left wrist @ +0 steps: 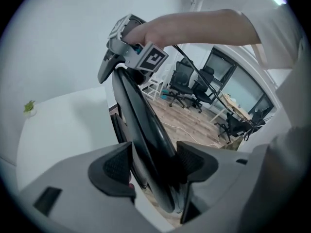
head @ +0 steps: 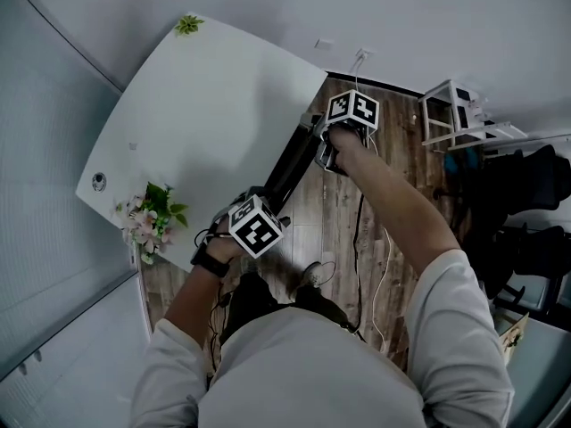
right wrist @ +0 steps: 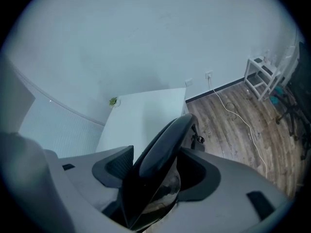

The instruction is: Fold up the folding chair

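Note:
The black folding chair (head: 287, 166) is folded flat and stands on edge beside the white table (head: 205, 105), held up between my two grippers. My left gripper (head: 250, 201) is at its near end. In the left gripper view the chair's edge (left wrist: 141, 125) fills the gap of the left gripper (left wrist: 154, 166), and both pads press on it. My right gripper (head: 323, 154) is at the far end and also shows as the right gripper (left wrist: 111, 69) at the top of the chair. In the right gripper view the chair's rounded rim (right wrist: 163, 144) lies between the open jaws of the right gripper (right wrist: 156, 171).
A bunch of flowers (head: 152, 217) sits at the table's near edge and a small plant (head: 188, 24) at its far corner. Cables (head: 375, 266) trail over the wooden floor. A white rack (head: 455, 114) and dark office chairs (head: 526, 185) stand at the right.

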A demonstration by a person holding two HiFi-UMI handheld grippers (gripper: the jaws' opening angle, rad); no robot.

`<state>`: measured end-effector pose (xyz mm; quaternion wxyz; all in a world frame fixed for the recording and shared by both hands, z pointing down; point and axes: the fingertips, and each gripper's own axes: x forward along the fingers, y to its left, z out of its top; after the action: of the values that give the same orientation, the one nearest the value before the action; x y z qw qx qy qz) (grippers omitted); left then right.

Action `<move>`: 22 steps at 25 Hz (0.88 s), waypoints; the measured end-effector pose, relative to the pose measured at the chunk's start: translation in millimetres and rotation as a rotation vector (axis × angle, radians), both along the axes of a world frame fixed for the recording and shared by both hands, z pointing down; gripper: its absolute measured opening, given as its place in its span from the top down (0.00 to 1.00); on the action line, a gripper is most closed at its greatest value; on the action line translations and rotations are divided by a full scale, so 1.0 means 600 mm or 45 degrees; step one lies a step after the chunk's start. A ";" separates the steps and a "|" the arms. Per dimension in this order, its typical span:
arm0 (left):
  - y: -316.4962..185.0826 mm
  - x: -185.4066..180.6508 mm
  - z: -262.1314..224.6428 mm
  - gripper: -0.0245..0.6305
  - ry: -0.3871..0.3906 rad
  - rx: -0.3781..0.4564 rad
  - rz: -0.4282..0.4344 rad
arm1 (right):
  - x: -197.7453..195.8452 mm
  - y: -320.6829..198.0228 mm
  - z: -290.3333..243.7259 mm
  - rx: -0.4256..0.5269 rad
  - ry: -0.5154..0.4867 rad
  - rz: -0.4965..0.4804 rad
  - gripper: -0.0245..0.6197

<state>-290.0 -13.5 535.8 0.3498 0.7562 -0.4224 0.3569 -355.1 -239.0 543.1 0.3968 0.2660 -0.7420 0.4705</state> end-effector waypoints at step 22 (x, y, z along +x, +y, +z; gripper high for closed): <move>-0.103 0.024 -0.263 0.66 -0.334 0.710 -0.408 | 0.399 0.031 -0.334 0.992 -0.442 -0.098 0.70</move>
<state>-275.6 -75.0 378.2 0.1240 0.6944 -0.6583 0.2627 -115.9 -220.4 342.7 0.1531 0.2850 -0.9294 0.1777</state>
